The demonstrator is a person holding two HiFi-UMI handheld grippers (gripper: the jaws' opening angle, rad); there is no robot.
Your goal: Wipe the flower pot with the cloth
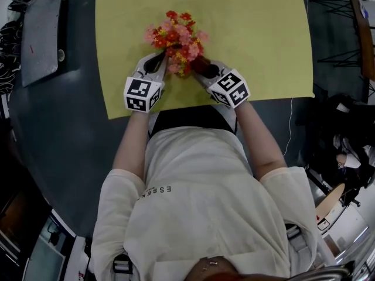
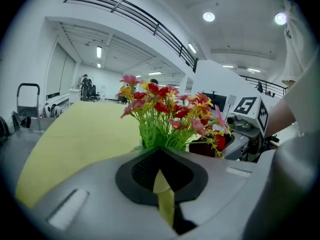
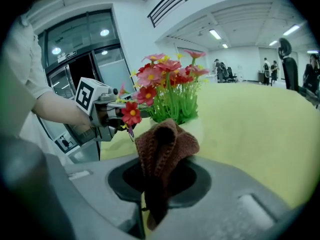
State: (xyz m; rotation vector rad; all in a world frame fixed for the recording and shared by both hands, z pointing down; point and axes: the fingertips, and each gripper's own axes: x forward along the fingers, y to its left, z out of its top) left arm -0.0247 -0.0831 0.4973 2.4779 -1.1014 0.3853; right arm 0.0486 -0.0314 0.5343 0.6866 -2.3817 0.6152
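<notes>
Left gripper is seen closed, nothing gripped, tips just beside flowers. Brown cloth is pinched in right gripper, held up at pot.

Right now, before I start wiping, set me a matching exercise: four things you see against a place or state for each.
Things:
1. brown knitted cloth
2. red, pink and yellow artificial flowers
3. yellow-green flat table mat
4. left gripper

Places or states:
A. jaws together
B. spread under the flowers
C. pinched in the right gripper
D. between the two grippers' tips

Pairs: 1-C, 2-D, 3-B, 4-A
</notes>
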